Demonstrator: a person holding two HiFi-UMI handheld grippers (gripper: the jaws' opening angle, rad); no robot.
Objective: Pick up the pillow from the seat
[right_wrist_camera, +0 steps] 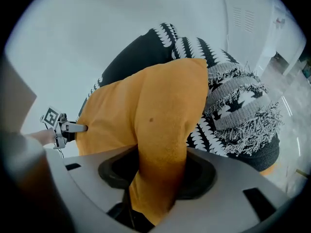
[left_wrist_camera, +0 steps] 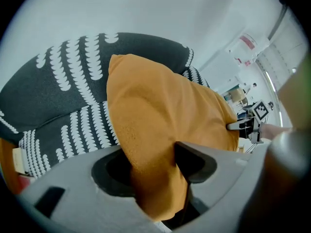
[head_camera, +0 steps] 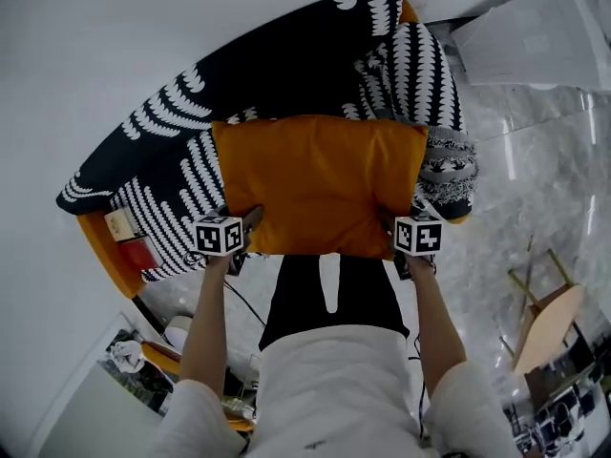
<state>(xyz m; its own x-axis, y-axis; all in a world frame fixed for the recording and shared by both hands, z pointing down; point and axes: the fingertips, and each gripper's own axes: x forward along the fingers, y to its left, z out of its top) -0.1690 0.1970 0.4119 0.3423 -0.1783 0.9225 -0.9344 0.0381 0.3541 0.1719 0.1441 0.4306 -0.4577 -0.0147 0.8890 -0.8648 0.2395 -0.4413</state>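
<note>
Pinching pillow (head_camera: 320, 184) edges between jaws

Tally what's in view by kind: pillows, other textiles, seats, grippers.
Orange pillow: 1
Grey fringed textile: 1
Patterned seat: 1
Grippers (left gripper, right gripper), both clamped on the pillow: 2
Total: 5

Person: white short-sleeved top (head_camera: 334, 389), black trousers (head_camera: 329, 299). Left gripper (left_wrist_camera: 154, 166) and right gripper (right_wrist_camera: 160, 171): light grey moulded bodies, dark pads lining the jaws. Each carries a white cube with black square markers: left cube (head_camera: 218, 234), right cube (head_camera: 418, 235). Thin black cable (head_camera: 241, 301) runs off the left one.
</note>
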